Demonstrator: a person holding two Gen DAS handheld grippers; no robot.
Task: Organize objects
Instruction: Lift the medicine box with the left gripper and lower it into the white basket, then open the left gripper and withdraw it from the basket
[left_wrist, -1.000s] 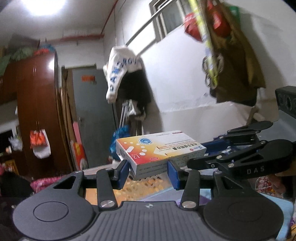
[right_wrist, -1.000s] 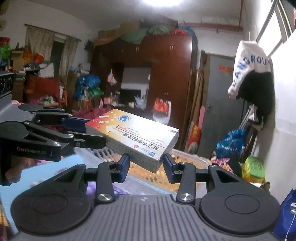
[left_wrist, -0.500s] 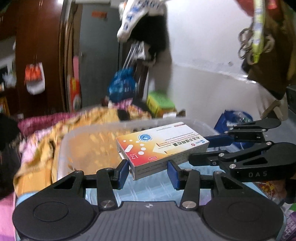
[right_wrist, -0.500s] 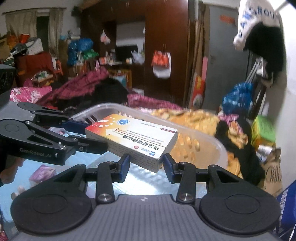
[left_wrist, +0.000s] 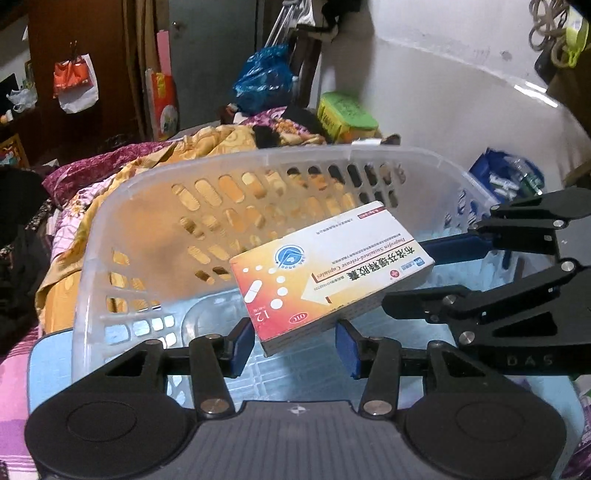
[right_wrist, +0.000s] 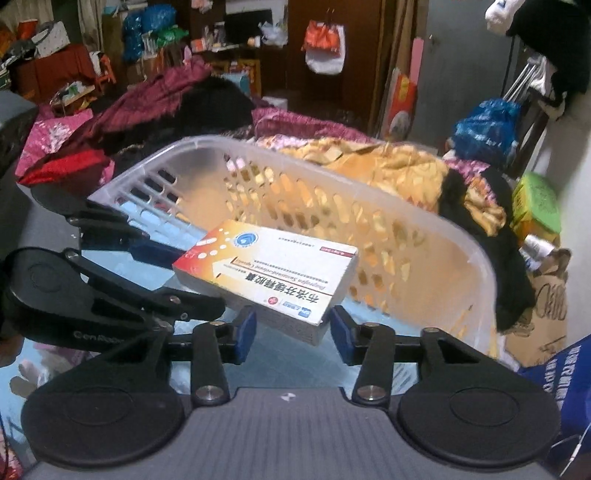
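Our left gripper (left_wrist: 295, 341) has one blue pad touching the near corner of the medicine box (left_wrist: 332, 273), the other pad standing clear of it, so we cannot tell whether it truly grips; the box hangs tilted in the air above the floor of the clear slotted basket (left_wrist: 229, 170). Further right, our right gripper (left_wrist: 413, 275) comes in from the side with its fingers above and below the box's far end, and we cannot tell if they pinch it, while orange bedding (right_wrist: 399, 166) lies behind the basket
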